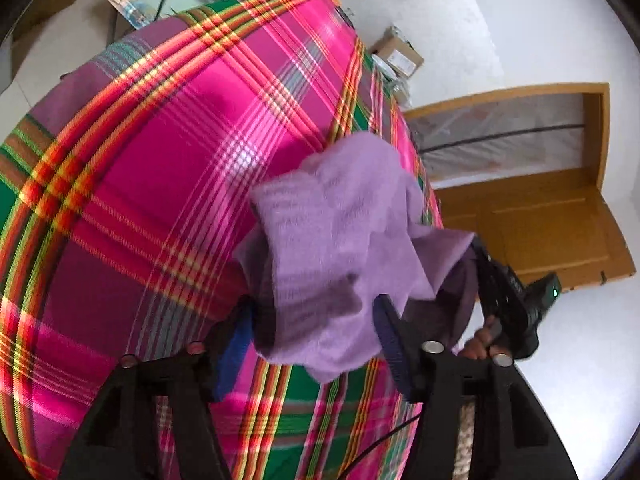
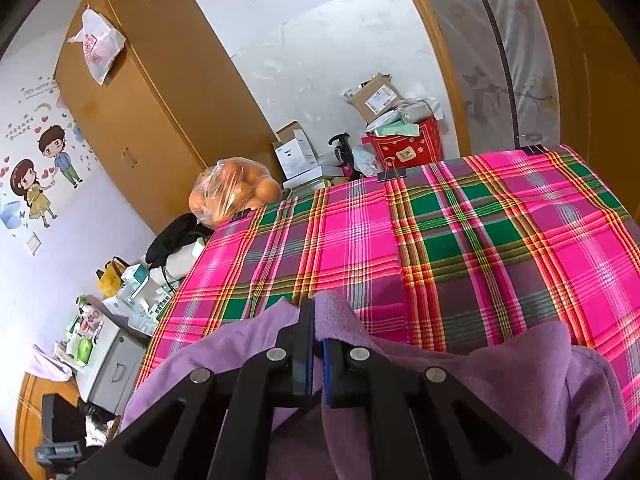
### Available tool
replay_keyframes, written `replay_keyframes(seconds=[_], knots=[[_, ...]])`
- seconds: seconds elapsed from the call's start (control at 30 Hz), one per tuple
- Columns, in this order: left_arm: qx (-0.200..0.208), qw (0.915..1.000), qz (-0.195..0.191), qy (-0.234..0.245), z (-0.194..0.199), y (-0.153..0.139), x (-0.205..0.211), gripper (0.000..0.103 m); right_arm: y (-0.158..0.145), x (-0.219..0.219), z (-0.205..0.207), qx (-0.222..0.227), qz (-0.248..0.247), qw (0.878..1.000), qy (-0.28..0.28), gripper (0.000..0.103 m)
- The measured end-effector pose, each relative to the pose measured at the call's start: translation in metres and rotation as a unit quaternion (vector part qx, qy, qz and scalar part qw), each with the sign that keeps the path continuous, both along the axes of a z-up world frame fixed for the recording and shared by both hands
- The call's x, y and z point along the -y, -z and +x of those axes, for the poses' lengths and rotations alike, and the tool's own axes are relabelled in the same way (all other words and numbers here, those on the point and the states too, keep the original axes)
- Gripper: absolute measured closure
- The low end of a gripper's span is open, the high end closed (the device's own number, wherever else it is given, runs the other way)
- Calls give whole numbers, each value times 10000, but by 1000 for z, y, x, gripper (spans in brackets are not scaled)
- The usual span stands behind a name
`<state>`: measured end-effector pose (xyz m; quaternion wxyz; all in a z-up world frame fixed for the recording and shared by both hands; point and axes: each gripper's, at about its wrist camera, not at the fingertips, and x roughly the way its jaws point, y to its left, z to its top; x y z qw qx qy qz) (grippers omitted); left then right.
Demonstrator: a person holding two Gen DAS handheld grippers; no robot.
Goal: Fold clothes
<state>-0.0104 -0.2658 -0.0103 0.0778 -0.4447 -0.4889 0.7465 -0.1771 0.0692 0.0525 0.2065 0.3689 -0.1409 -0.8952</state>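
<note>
A purple garment point(image 1: 336, 240) hangs bunched above the pink plaid table cover point(image 1: 152, 168). In the left wrist view its lower folds drape down between the two fingers of my left gripper point(image 1: 312, 320). Those fingers stand wide apart, open, and do not pinch the cloth. At the right, my right gripper point(image 1: 480, 256) holds the garment's other end, with a hand point(image 1: 484, 340) behind it. In the right wrist view my right gripper point(image 2: 316, 340) is shut on a fold of the purple garment point(image 2: 520, 368), which spreads over the near edge of the plaid cover point(image 2: 480, 240).
A bag of oranges point(image 2: 236, 196), small boxes point(image 2: 296, 152) and a red box point(image 2: 408, 148) crowd the table's far edge. Binder clips point(image 2: 390, 176) pin the cover. A brown wardrobe point(image 2: 160, 100) stands behind, a cluttered cabinet point(image 2: 116, 320) to the left, and a wooden door point(image 1: 540, 220) to the right.
</note>
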Motion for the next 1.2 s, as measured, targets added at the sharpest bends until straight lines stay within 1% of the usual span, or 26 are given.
replay_keyframes(seconds=[0.03, 0.13, 0.33, 0.37, 0.47, 0.63, 0.73, 0.87, 0.93, 1.13, 1.17, 1.2], knots=[[-9, 10000, -73, 1, -2, -4, 0, 71, -1, -1, 0, -5, 5, 10000, -3, 99], [-170, 9998, -124, -36, -7, -15, 3, 77, -4, -3, -1, -25, 10, 10000, 7, 99], [-712, 9967, -352, -169, -33, -51, 21, 78, -10, -1, -9, -81, 71, 9999, 86, 99], [-787, 9959, -404, -187, -32, -54, 26, 78, -12, -1, -13, -97, 87, 9998, 115, 99], [-942, 9936, -568, -263, -42, -64, 42, 78, -18, 1, -22, -137, 114, 9997, 188, 99], [-1078, 9903, -838, -246, -72, -79, 50, 78, -26, 5, -39, -242, 265, 9989, 315, 99], [-995, 9893, -1019, -326, -91, -80, 56, 78, -26, 9, -53, -257, 347, 9984, 376, 99], [-888, 9879, -1184, -454, -116, -79, 62, 78, -15, 14, -70, -141, 412, 9979, 478, 99], [-820, 9865, -1334, -483, -126, -74, 64, 78, -7, 16, -79, -67, 446, 9976, 524, 99], [-609, 9852, -1547, -412, -142, -60, 63, 77, 13, 22, -93, 261, 485, 9974, 470, 98], [-563, 9857, -1532, -411, -142, -58, 65, 77, 14, 23, -92, 287, 507, 9973, 439, 95], [-528, 9866, -1489, -408, -142, -57, 68, 77, 14, 25, -92, 297, 547, 9973, 397, 88]])
